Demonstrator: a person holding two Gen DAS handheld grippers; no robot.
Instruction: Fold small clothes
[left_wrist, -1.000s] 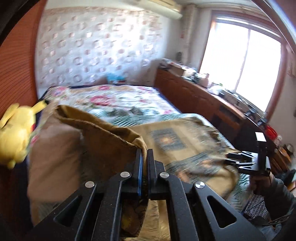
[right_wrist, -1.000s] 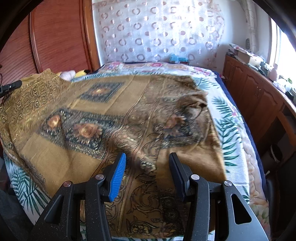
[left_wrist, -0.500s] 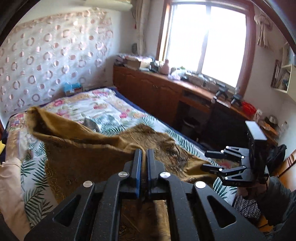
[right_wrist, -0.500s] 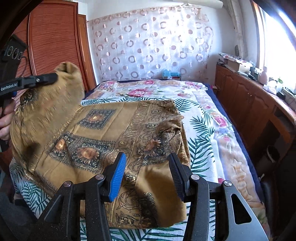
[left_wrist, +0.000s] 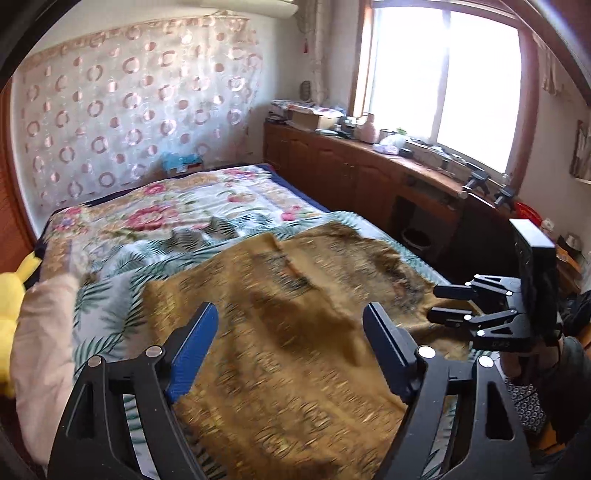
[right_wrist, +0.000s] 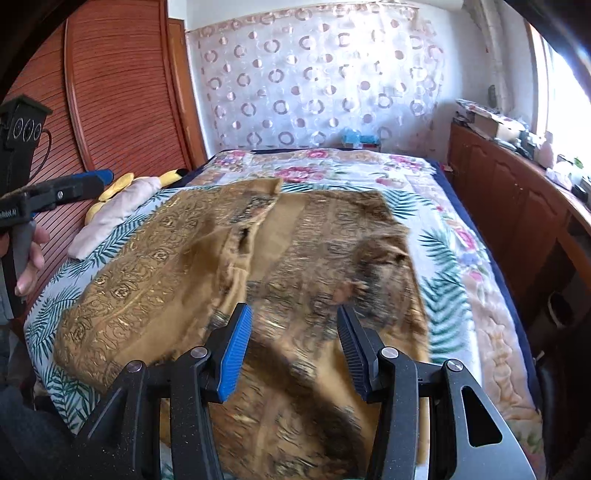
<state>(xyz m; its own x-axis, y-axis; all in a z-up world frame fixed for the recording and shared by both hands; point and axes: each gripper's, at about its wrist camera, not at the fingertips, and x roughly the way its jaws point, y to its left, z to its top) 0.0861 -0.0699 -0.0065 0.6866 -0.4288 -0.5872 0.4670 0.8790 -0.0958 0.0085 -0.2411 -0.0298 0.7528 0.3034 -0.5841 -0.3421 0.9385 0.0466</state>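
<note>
A golden-brown patterned cloth (left_wrist: 295, 295) lies on the bed, its left part folded over the middle (right_wrist: 166, 258). My left gripper (left_wrist: 291, 332) hovers over the near part of the cloth. Its jaws are opening wide, and nothing is between the fingertips. In the right wrist view the left gripper (right_wrist: 96, 181) is at the far left, held by a hand, off the cloth. My right gripper (right_wrist: 295, 343) stands open above the cloth's near edge and holds nothing. The left wrist view also shows the right gripper (left_wrist: 439, 304) at the right, over the cloth's edge.
The bed has a floral and palm-leaf spread (right_wrist: 443, 229). A pale pink cloth (right_wrist: 118, 210) and a yellow plush toy (left_wrist: 11, 295) lie at its left side. Wooden cabinets (right_wrist: 517, 206) run along the right. A red-brown wardrobe (right_wrist: 118, 92) stands at the left.
My left gripper has let go of the cloth and its jaws have spread. The lifted cloth edge has dropped flat onto the rest of the cloth. The right gripper has risen a little.
</note>
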